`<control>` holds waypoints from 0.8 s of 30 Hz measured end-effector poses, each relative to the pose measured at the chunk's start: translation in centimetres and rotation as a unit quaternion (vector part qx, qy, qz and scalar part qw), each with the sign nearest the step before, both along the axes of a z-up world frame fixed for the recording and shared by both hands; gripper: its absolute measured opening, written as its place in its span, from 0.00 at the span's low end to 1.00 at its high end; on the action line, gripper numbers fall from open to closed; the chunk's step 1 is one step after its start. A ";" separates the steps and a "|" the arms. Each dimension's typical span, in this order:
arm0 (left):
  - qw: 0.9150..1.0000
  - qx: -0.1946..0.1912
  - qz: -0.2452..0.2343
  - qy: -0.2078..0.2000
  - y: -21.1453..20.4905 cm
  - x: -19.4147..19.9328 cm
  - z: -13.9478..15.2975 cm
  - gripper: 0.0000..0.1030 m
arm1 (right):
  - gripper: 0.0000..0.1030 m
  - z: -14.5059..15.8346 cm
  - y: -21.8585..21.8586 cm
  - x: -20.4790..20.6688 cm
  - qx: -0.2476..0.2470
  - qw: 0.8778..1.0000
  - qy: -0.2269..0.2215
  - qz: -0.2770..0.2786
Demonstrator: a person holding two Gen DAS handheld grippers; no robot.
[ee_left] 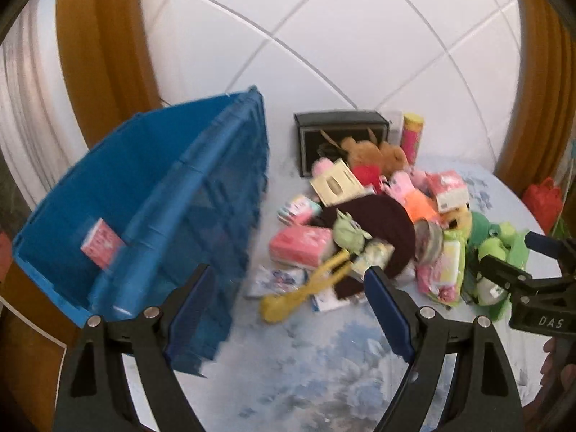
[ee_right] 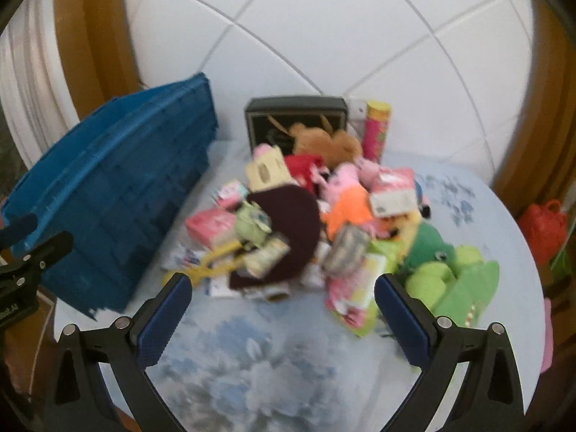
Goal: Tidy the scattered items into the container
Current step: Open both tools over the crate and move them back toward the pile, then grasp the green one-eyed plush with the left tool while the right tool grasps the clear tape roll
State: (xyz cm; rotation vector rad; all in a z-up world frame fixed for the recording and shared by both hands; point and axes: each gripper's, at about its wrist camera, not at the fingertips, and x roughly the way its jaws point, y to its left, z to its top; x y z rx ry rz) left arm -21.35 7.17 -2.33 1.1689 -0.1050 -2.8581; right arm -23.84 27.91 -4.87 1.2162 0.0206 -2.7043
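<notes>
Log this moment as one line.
left hand-held gripper: open, empty | right hand-held gripper: open, empty | blue crate: one pink packet inside

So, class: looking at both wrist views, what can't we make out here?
- Blue crate, left wrist view: most of its inside is hidden by its near wall; only a pink packet shows.
- Pile, right wrist view: motion blur makes labels unreadable.
- Black box: its front is hidden by a brown plush.

Home: toy-strewn table (ee_right: 288,378), tiled wall (ee_right: 324,36)

White tiled wall (ee_left: 324,36) – brown wooden frames (ee_left: 100,54) either side – blue-flowered tablecloth (ee_right: 252,367).
</notes>
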 end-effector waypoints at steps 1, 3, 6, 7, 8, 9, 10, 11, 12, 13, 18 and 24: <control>1.000 0.000 -0.001 -0.008 0.7 0.0 -0.7 0.83 | 1.00 -0.6 0.8 0.0 0.001 1.000 -0.005 -0.002; 1.000 0.001 -0.002 -0.024 1.6 -0.1 -2.1 0.83 | 1.00 -1.8 2.2 0.0 0.000 1.000 -0.016 -0.008; 0.999 -0.001 -0.001 -0.052 2.3 -0.5 -4.1 0.83 | 1.00 -3.6 3.7 -0.3 -0.010 0.999 -0.032 -0.017; 0.998 -0.002 0.000 -0.059 2.3 -0.6 -4.7 0.83 | 1.00 -4.2 4.0 -0.4 -0.015 0.999 -0.038 -0.016; 0.998 -0.003 0.000 -0.066 2.3 -0.8 -5.4 0.83 | 1.00 -4.6 4.1 -0.5 -0.017 0.999 -0.042 -0.016; 0.997 -0.004 0.001 -0.073 2.3 -1.0 -6.0 0.83 | 1.00 -5.0 4.1 -0.6 -0.017 0.999 -0.046 -0.016; 0.997 -0.004 0.000 -0.078 2.2 -1.3 -6.5 0.83 | 1.00 -5.5 4.1 -0.8 -0.016 0.998 -0.051 -0.017; 0.997 -0.004 -0.001 -0.081 2.1 -1.5 -6.9 0.83 | 1.00 -5.9 4.1 -1.1 -0.015 0.998 -0.057 -0.019; 0.997 -0.004 -0.002 -0.081 1.9 -1.8 -7.3 0.83 | 1.00 -6.4 4.0 -1.3 -0.013 0.998 -0.063 -0.021; 0.997 -0.006 -0.001 -0.080 1.7 -2.0 -7.5 0.83 | 1.00 -6.8 3.9 -1.6 -0.014 0.997 -0.068 -0.023; 0.997 -0.005 -0.008 -0.082 0.1 -4.1 -8.8 0.83 | 1.00 -8.3 3.4 -3.4 -0.032 0.994 -0.090 -0.046; 0.995 0.012 -0.024 -0.091 -1.6 -7.2 -10.3 0.83 | 1.00 -8.8 2.2 -5.6 -0.035 0.993 -0.094 -0.067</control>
